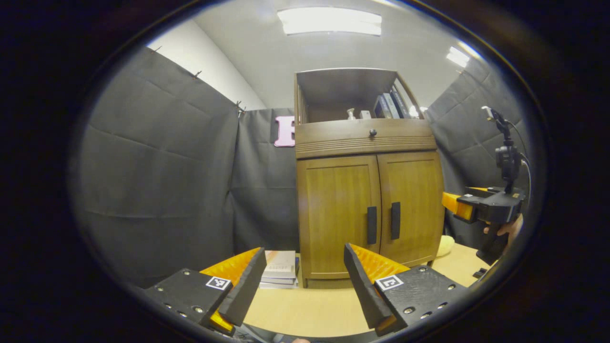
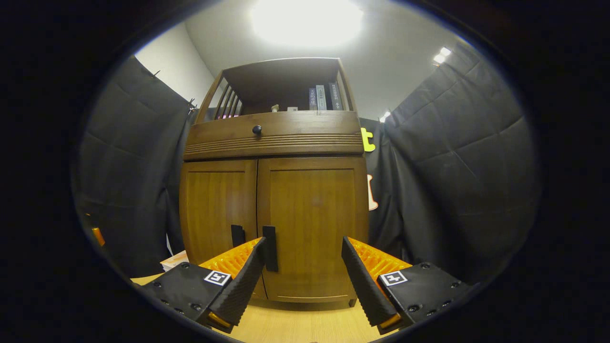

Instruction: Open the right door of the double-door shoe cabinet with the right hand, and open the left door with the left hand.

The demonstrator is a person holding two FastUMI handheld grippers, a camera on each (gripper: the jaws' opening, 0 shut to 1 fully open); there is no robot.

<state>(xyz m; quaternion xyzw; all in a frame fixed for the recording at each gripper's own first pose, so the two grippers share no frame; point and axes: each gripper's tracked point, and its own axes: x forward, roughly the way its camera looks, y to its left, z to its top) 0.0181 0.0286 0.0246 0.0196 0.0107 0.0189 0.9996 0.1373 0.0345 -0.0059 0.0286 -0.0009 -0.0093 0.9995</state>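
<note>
Facing the shoe cabinet (image 1: 369,190) — both doors shut. Left gripper (image 1: 305,286) spread wide, holding nothing; right gripper (image 2: 302,281) wide too, its handle (image 2: 270,255) at 11 o'clock.

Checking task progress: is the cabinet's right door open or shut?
Shut: the right door sits flush beside the left door, handles close together.

Left gripper (image 1: 305,281) and right gripper (image 2: 302,278) both gape wide, apparently empty.
</note>
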